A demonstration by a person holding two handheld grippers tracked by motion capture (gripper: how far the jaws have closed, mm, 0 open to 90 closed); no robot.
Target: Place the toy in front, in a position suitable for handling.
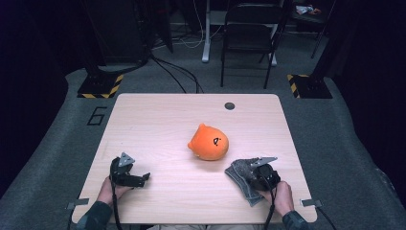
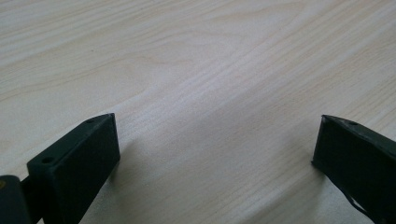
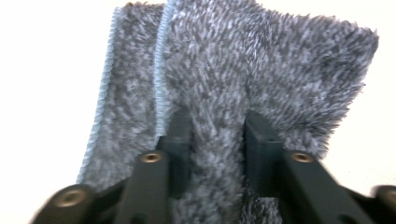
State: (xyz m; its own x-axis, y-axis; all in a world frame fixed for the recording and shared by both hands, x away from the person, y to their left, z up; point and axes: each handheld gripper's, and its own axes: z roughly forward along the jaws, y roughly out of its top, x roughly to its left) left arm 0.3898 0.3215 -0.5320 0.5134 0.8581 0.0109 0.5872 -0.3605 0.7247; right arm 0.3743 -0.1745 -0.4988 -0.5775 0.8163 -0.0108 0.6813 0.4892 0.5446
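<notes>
Grey fluffy cloth (image 3: 261, 70) is pinched by right gripper (image 3: 217, 135), low-right of frame; left gripper (image 2: 215, 144) is held open w/ nothing in it.

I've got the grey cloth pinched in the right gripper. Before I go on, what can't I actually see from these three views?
- Right gripper jaw tips: buried in the grey cloth pile in the right gripper view, which is also blurred.
- Cloth under the gripper in the high view: covered by gripper and hand.
- Orange plush toy: its far side and underside are hidden.
- Left gripper: its view takes in bare table, nothing beyond.
</notes>
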